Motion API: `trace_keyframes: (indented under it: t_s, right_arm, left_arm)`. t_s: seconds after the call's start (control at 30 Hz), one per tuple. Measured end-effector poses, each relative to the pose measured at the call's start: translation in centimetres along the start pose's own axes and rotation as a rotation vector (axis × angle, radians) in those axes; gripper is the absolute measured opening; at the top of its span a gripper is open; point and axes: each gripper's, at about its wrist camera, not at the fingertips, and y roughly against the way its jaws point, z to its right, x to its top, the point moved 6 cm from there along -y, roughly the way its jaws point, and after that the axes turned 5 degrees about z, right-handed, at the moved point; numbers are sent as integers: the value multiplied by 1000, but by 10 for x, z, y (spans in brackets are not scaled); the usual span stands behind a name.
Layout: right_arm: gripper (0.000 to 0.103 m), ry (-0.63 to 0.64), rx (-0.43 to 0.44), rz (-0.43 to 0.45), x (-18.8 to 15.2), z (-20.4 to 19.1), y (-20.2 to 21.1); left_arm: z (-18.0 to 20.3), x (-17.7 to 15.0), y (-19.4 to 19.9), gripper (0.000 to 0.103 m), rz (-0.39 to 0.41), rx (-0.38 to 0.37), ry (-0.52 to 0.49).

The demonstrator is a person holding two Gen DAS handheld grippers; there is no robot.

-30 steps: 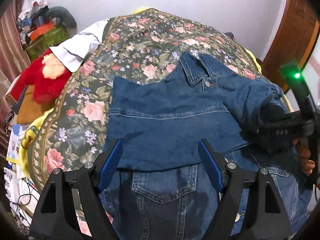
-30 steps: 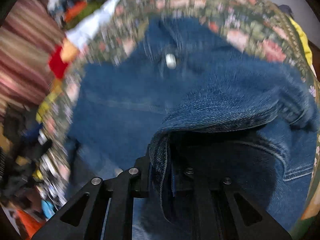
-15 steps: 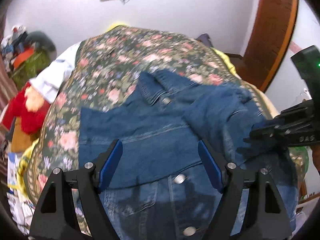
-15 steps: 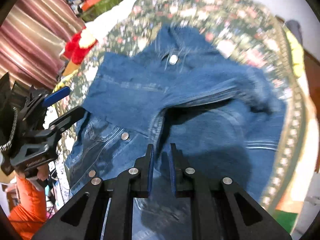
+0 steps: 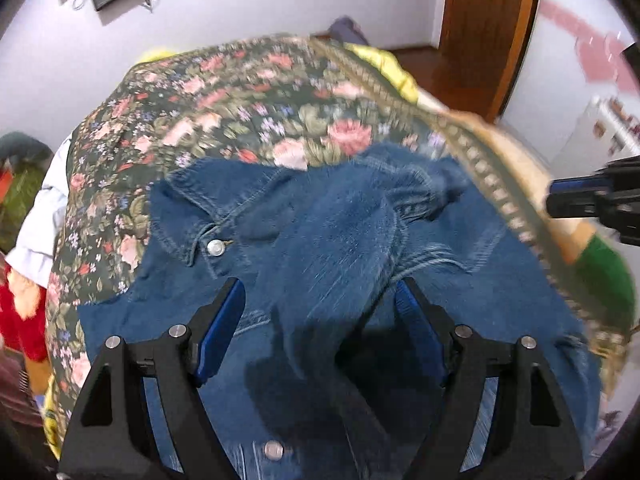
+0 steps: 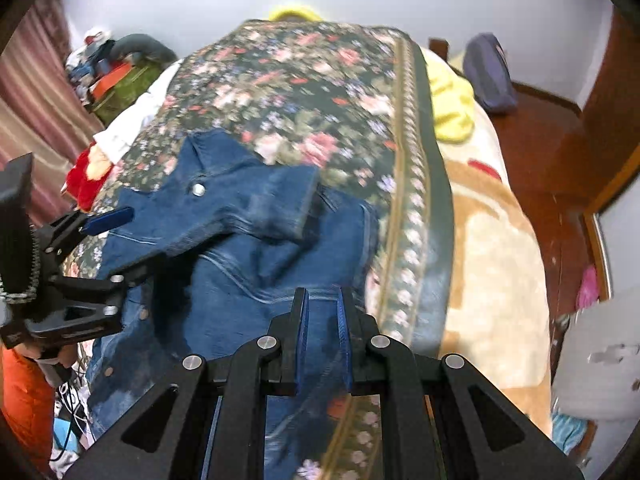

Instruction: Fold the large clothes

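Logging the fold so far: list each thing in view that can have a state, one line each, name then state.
denim jacket: flat on the bed, one sleeve folded across its front, collar button fastened.
left gripper: open, empty, above the jacket.
right gripper: jaws almost together, nothing between them.
floral bedspread: spread over the bed, under the jacket.
wooden door: cannot tell whether open or closed.

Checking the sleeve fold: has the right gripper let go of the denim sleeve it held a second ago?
Yes. The right gripper holds nothing now; the sleeve lies folded across the denim jacket.
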Motion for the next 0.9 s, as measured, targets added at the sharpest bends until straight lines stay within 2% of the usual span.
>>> trace_keyframes:
  t_s: [0.07, 0.13, 0.23, 0.27, 0.3, 0.43, 0.53, 0.63, 0.7, 0.8, 0.83, 0.9]
  right_arm:
    - [10, -9, -5, -19, -5, 5, -9]
    - [10, -22, 3, -43, -11, 9, -22]
    - [10, -45, 29, -64, -13, 10, -36]
    - [10, -53, 38, -67, -13, 10, -40]
    - [10, -62, 50, -68, -11, 9, -45]
    - [10, -52, 53, -69, -9, 3, -59]
    - [10, -3, 23, -62, -9, 1, -69]
    - [10, 48, -3, -51, -11, -4, -71]
    - [10, 81, -25, -46, -12, -7, -73]
    - [12, 107, -55, -42, -15, -9, -76]
    - [16, 107, -62, -44, -16, -9, -77]
    - [31, 107, -99, -38, -16, -8, -76]
  left_arm:
    - [8, 4, -16, 77, -3, 24, -35]
    - [12, 12, -26, 72, 13, 68, -54]
    - [15, 22, -34, 41, 40, 107, -90]
    - [14, 25, -36, 25, 43, 132, -102]
    - [11, 29, -35, 17, 58, 162, -106]
    - [-19, 46, 0, 15, 170, 194, -38]
    - [-59, 53, 34, 14, 242, 233, 44]
    - [-105, 45, 63, 13, 276, 273, 122]
    - [-129, 31, 73, 13, 273, 298, 151]
    - [-153, -4, 68, 14, 211, 299, 181]
    - [-159, -23, 59, 14, 175, 285, 196]
    - [-166, -48, 44, 15, 120, 268, 228]
